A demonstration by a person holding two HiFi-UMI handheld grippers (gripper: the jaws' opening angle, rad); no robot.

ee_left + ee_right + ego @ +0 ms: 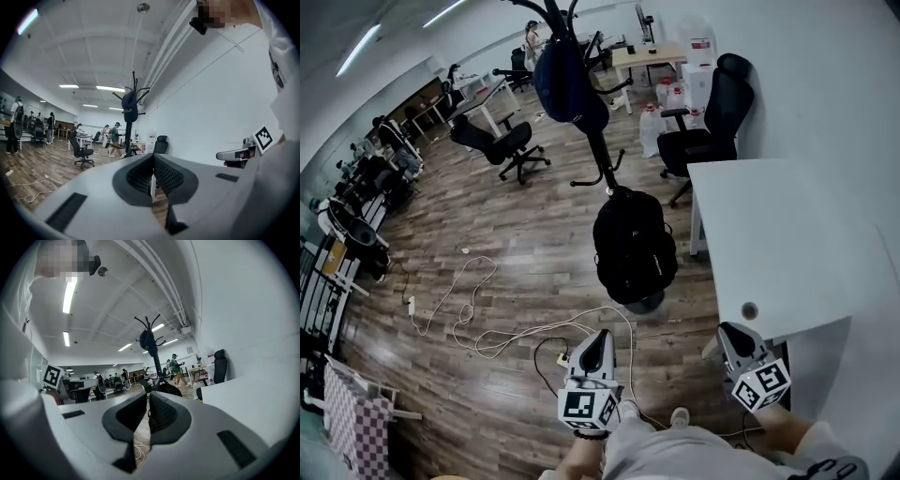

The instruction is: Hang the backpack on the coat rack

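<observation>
So the black backpack (633,246) is sitting upright on the wood floor, not hanging on anything. It's standing just beside the foot of the coat rack (598,150), on the near side of it, close to the corner of the white table (778,234). The rack is already carrying a dark blue bag (567,84) up near its top hooks. Both tools are hovering low and near the person, well apart from the backpack and not touching it. The left gripper (600,339) is pointing out level with its jaws pressed fully together and nothing caught between them. The right gripper (729,330) is floating right by the table's near edge, and its jaws are standing just a crack apart. You can see floor through the slit, so it's gripping nothing either. Pale cables (478,319) are snaking over the floor to the left, and a black office chair (717,112) is parked against the wall past the table.
</observation>
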